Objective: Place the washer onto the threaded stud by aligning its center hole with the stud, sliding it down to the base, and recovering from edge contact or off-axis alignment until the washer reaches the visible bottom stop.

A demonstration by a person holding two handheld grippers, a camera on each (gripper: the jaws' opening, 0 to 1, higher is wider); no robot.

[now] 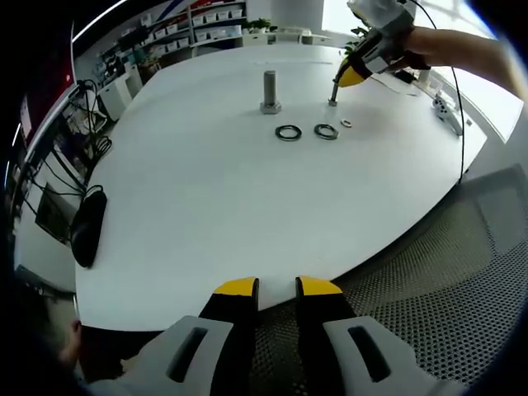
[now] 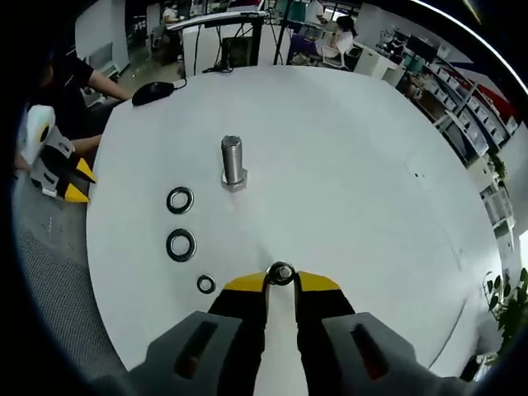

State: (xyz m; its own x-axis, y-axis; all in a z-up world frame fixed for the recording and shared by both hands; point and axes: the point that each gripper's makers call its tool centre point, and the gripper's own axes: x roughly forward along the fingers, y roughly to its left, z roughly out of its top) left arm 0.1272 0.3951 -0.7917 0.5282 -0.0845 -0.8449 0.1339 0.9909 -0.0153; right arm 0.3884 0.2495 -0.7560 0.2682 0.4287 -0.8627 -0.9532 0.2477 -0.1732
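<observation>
In the right gripper view I count, from left to right: the left gripper at the table edge, three loose washers, one large bolt standing upright, and one small stud between my right gripper's yellow tips. The washers run in a line on the white table: the far washer, the middle washer, and a small washer nearest the jaws. None sits on a stud. The right jaws sit close on either side of the stud; I cannot tell if they grip it. In the left gripper view the left gripper's jaws stand slightly apart and empty. A black mouse lies at the table's left edge. The shelving behind is too blurred to itemise.
</observation>
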